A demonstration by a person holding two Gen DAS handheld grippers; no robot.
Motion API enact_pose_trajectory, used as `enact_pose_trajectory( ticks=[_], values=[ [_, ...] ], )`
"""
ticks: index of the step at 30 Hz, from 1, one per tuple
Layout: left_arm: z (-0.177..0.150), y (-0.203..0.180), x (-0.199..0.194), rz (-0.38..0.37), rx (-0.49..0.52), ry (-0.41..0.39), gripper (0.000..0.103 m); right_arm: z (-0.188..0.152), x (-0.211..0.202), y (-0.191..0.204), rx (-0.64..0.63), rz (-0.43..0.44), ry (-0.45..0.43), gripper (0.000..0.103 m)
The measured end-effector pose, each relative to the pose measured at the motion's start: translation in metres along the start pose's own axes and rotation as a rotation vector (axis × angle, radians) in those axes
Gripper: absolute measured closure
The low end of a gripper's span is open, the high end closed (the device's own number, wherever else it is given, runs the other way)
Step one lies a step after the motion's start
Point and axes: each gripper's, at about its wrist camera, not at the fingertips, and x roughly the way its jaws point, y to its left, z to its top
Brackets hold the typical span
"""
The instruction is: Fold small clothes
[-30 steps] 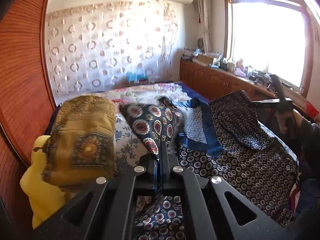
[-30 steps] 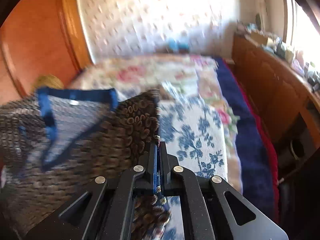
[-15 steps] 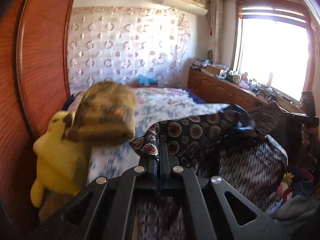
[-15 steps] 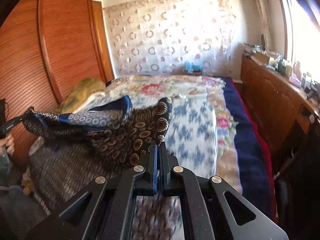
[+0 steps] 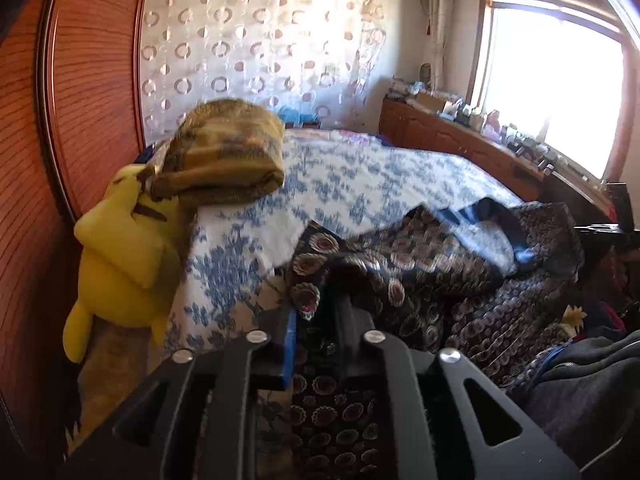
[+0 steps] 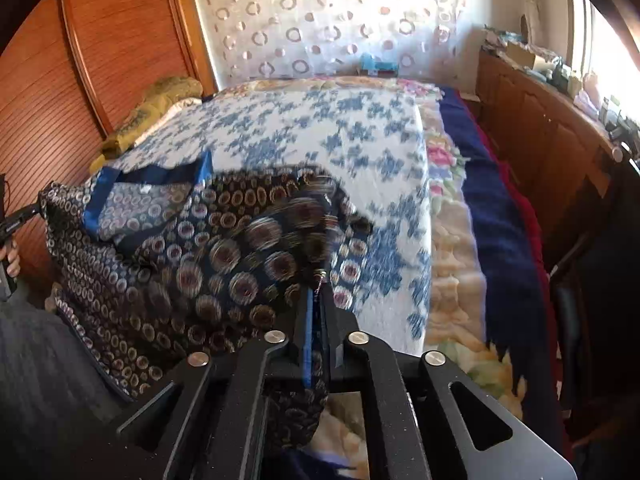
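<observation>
Item: patterned garment [image 5: 440, 264], dark cloth printed with ringed medallions, blue-bound neckline [image 6: 152, 176], draped over the near end of the bed [image 6: 320, 128] on its blue-and-white floral cover. Position: in the left wrist view it spreads from 12 toward 2 o'clock of the left gripper [image 5: 316, 320]; in the right wrist view it runs from 12 round to 9 o'clock of the right gripper [image 6: 318, 300]. Long axis: crosswise to the bed, strung between the two grippers, each at one end, so neither hand is nearer. Left gripper: jaws opening, a fold of the cloth between them, pads apparently no longer pressing. Right gripper: pressed together, pinching an edge of the cloth. Condition: rumpled, blurred, not yet folded flat. Nearby: folded ochre cloth [image 5: 224, 160] and yellow plush toy [image 5: 120, 260] at 10 o'clock in the left view.
</observation>
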Motion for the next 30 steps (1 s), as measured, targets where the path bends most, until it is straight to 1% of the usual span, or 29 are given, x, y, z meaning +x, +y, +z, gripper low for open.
enact_pose_trajectory(
  ticks=[1,2,3,4,5,6,7,10,15,18,19,22,26,30],
  values=[
    [0.003,0.0,-0.005,-0.005,0.004,-0.009,0.079,0.003,-0.003,-0.001,-0.002,0.002,-0.013,0.098],
    [0.006,-0.001,-0.009,-0.002,0.012,-0.019,0.077,0.007,-0.006,-0.001,-0.006,0.003,-0.029,0.097],
    [0.009,-0.002,-0.013,0.007,0.021,-0.028,0.073,0.011,-0.009,-0.001,-0.01,0.003,-0.046,0.093],
    [0.011,-0.003,-0.016,0.012,0.027,-0.035,0.069,0.014,-0.012,-0.001,-0.011,0.001,-0.061,0.085],
    [0.015,-0.004,-0.019,0.015,0.032,-0.047,0.068,0.016,-0.014,-0.002,-0.008,0.0,-0.075,0.08],
    [0.018,-0.004,-0.022,0.014,0.033,-0.056,0.067,0.019,-0.017,-0.003,-0.003,0.005,-0.091,0.071],
    [0.021,-0.003,-0.025,0.009,0.034,-0.067,0.065,0.022,-0.019,-0.004,0.0,0.003,-0.105,0.066],
    [0.031,-0.001,-0.027,0.0,0.037,-0.086,0.061,0.029,-0.017,-0.005,-0.004,-0.031,-0.117,0.064],
    [0.046,0.007,0.003,0.024,0.056,-0.039,0.06,0.043,0.008,-0.015,0.02,-0.056,-0.113,0.058],
    [0.052,0.014,0.028,0.03,0.053,0.003,0.06,0.053,0.027,-0.02,0.035,-0.058,-0.101,0.056],
    [0.054,0.018,0.036,0.028,0.046,0.014,0.06,0.054,0.031,-0.021,0.033,-0.057,-0.095,0.053],
    [0.058,0.033,0.064,0.002,0.006,0.069,0.06,0.06,0.049,-0.023,0.025,-0.056,-0.065,0.049],
    [0.053,0.04,0.092,-0.034,-0.013,0.14,0.06,0.064,0.065,-0.025,0.026,-0.033,-0.04,0.046],
    [0.043,0.034,0.109,-0.043,0.007,0.208,0.06,0.065,0.079,-0.018,0.005,-0.001,-0.007,0.044]
  ],
)
